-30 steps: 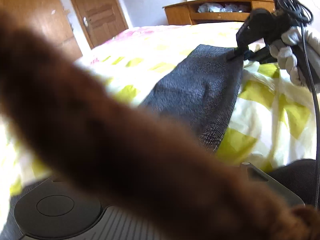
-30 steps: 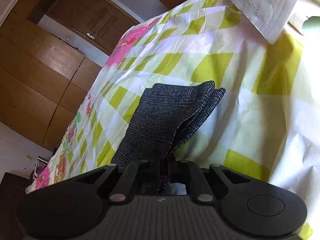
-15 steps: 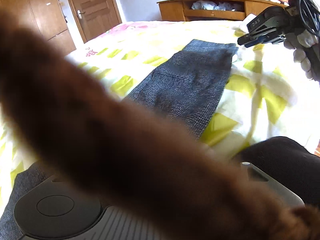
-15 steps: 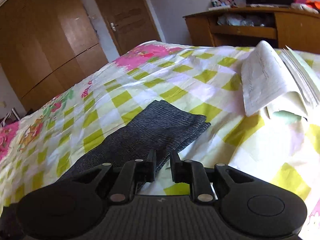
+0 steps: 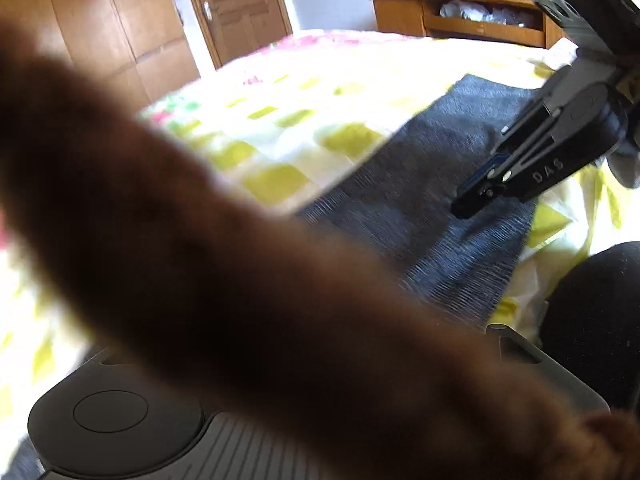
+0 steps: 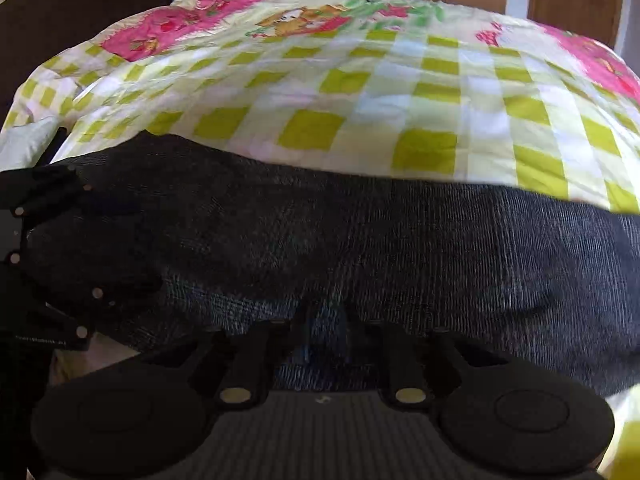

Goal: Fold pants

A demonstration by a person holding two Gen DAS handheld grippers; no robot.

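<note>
Where we can read anything: the letters "DAS" stand on the side of the right tool (image 5: 496, 184) in the left wrist view; a small line of print on the dark hardware at the left edge of the right wrist view is too blurred for us to read.
Landmark: the pants (image 6: 360, 248), dark grey woven cloth, lie flat on the bed (image 6: 360, 92), whose cover is checked in yellow-green and white with pink flower patches.
Right tool: we see its fingers (image 6: 320, 320) pointed down at the pants with a narrow gap between them; blue-grey cloth shows in that gap, but we cannot tell whether they have hold of it or only press on it.
Left tool: its fingers are hidden in its own view by a blurred brown band (image 5: 240, 260) lying across the lens, so we cannot tell how far it stands open; dark hardware (image 6: 36, 272) at the left end of the pants may be it.
Edges: the far long edge of the pants runs clear across the right wrist view, with bare bed cover beyond it.
Open room: the bed beyond the pants is bare up to the pink border.
Beyond the bed: a wooden door (image 5: 240, 4), wardrobe panels (image 5: 100, 32) and a low wooden cabinet (image 5: 460, 16) stand well apart from the pants.
Near side of the pants: a dark rounded shape (image 5: 596, 320) sits at the bed's edge.
</note>
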